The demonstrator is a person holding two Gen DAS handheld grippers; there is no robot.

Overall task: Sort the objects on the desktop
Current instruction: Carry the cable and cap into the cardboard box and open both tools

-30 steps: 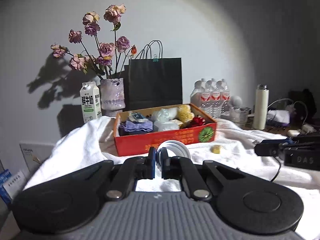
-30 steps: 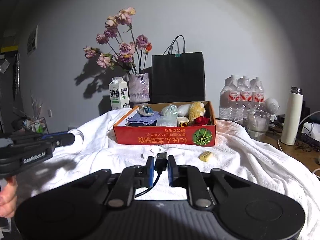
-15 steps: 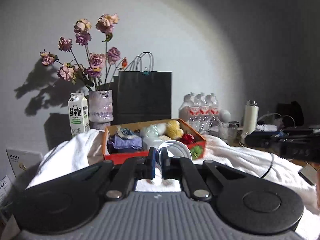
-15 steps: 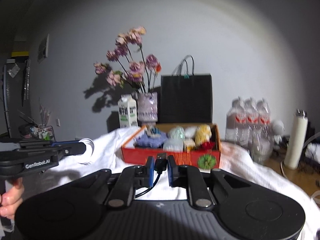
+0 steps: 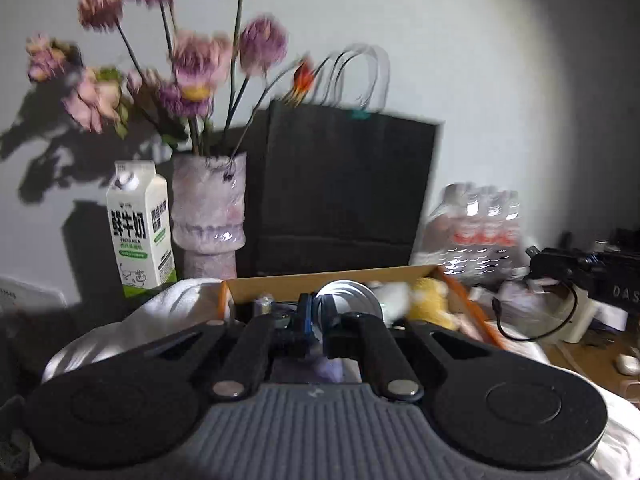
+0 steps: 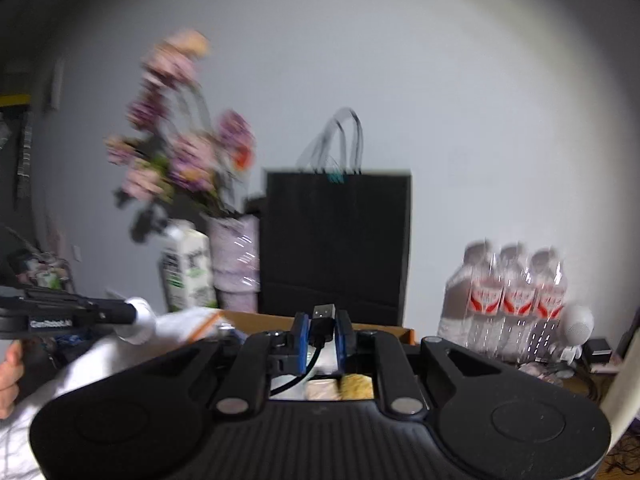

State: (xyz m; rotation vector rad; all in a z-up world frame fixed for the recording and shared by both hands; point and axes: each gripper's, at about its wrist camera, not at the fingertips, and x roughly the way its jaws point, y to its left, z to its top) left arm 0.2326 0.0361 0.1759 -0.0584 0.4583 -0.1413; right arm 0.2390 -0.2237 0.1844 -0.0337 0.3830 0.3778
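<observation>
Grippers first: my left gripper (image 5: 316,316) is clamped on the rim of a white coil (image 5: 347,295) (it reads as a wound cable or a roll, the blur will not let me say which), and my right gripper (image 6: 323,330) is pinched shut on a black USB plug (image 6: 324,317), its connector standing up past the fingertips and its lead trailing down and back between the arms. Both loads ride just above the near wall of the orange cardboard box (image 5: 332,278), which lies directly ahead of and a little below each claw, its long axis running across my view from left to right. Seen from the left wrist, the right gripper hangs off by the box's right end with the black lead looping beneath it; seen from the right wrist, the left gripper (image 6: 132,312) sits at the box's left end. So each hand is nearer its own end. Inside the box I can make out a yellow plush lump (image 5: 432,302) and pale wrapped items, leaving little bare floor. Behind the box stand a milk carton (image 5: 140,226), a vase of pink flowers (image 5: 208,216), a black paper bag (image 5: 344,184) and a pack of water bottles (image 5: 480,236). Judged from this, the drop needs only a short forward dip.
</observation>
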